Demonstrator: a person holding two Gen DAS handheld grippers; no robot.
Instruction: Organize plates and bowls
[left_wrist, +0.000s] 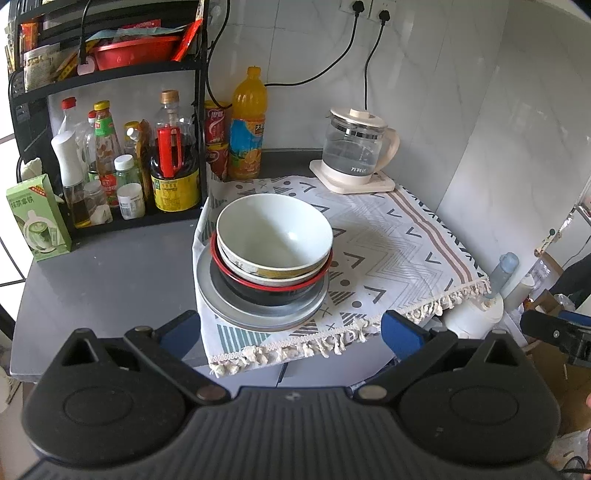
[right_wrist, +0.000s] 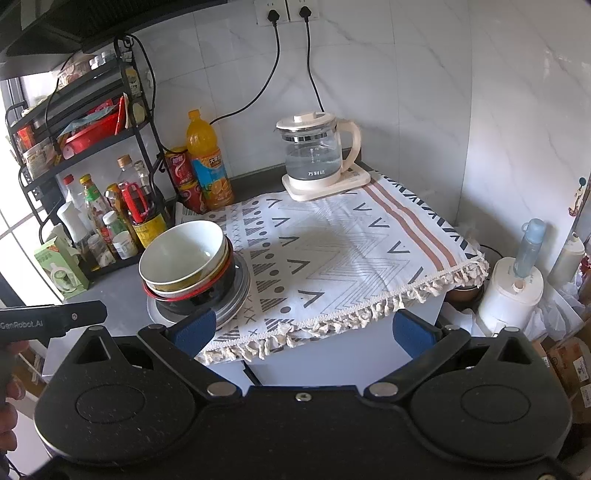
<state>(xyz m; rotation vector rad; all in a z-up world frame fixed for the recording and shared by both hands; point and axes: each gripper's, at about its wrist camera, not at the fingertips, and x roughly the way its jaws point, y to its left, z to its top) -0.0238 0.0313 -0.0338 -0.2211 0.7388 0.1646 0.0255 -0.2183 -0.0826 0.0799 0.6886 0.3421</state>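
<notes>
Fingers of both grippers stand spread wide with nothing between them. The left gripper (left_wrist: 290, 332) faces the stack squarely: the white bowl (left_wrist: 274, 236) sits nested in a red-rimmed black bowl (left_wrist: 273, 290), which rests on a grey plate (left_wrist: 258, 314), all at the near left corner of the patterned cloth (left_wrist: 388, 251) that covers the bench (left_wrist: 103, 269). From the left fingers (left_wrist: 177, 334) the stack lies straight ahead and a little above their line, centred in the gap between them.

The right gripper (right_wrist: 303, 328) sees the same stack off to its left, just beyond its left finger (right_wrist: 194, 328), while the open middle of the cloth lies dead ahead of it (the glass kettle (right_wrist: 317, 155) stands at the far edge, well apart).

So the left gripper looks the nearer and better lined up for the top bowl. The stack has no long axis, so any approach would likely take the rim.
</notes>
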